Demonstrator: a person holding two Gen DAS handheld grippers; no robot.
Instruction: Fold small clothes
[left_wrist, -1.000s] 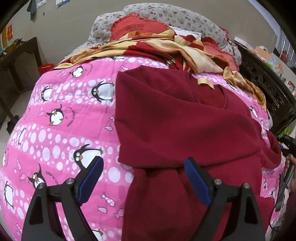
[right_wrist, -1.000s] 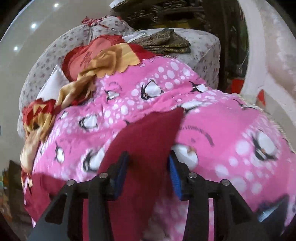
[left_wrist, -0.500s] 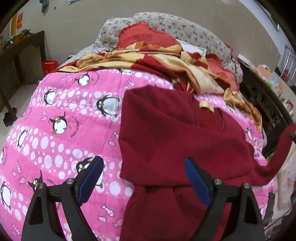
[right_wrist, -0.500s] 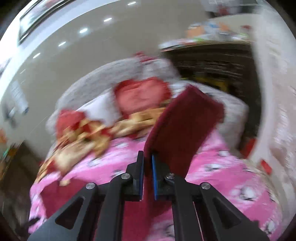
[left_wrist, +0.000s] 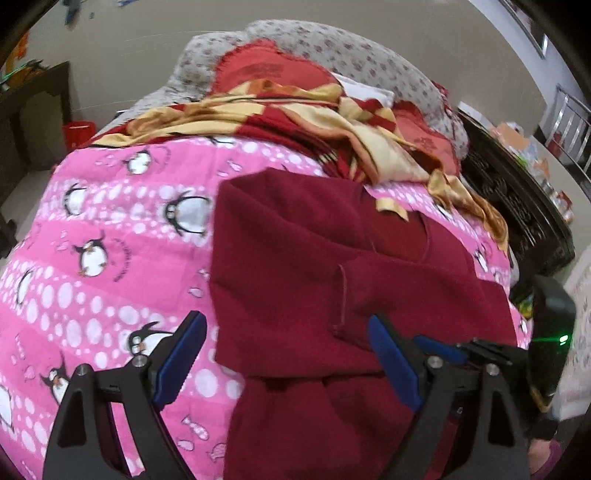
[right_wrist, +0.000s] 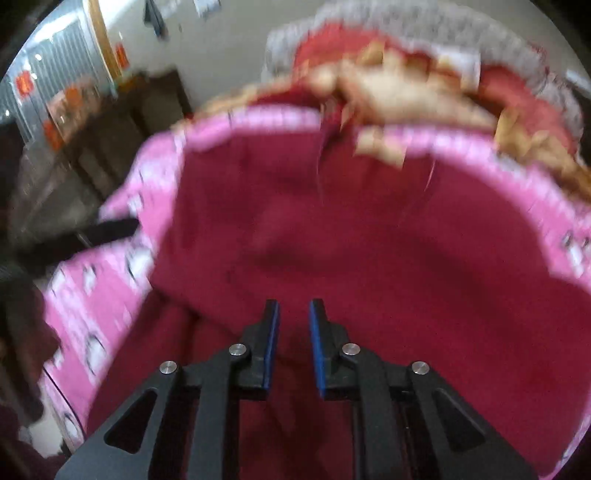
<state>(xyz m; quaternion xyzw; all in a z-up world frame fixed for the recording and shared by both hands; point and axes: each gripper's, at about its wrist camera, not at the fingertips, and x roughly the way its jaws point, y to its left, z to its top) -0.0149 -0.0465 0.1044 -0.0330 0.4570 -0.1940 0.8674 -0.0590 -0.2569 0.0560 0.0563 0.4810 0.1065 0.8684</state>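
Matt fleecy garment (left_wrist: 314, 258), quilted bedspread (left_wrist: 110, 240)

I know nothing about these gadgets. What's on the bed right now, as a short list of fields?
garment: dark red top, lying on the quilt, one sleeve folded across its body
surface: pink penguin quilt
behind it: red and yellow blanket, bunched near the pillows
left gripper: open, over the garment's lower edge, holding nothing
right gripper: jaws opening, nothing pinched between them, over the red cloth

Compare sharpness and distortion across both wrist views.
Left wrist view: fairly sharp; fisheye bulges the pink penguin quilt and dark red garment. Right wrist view: heavy motion blur smears the bedding, while the right gripper stays crisp.
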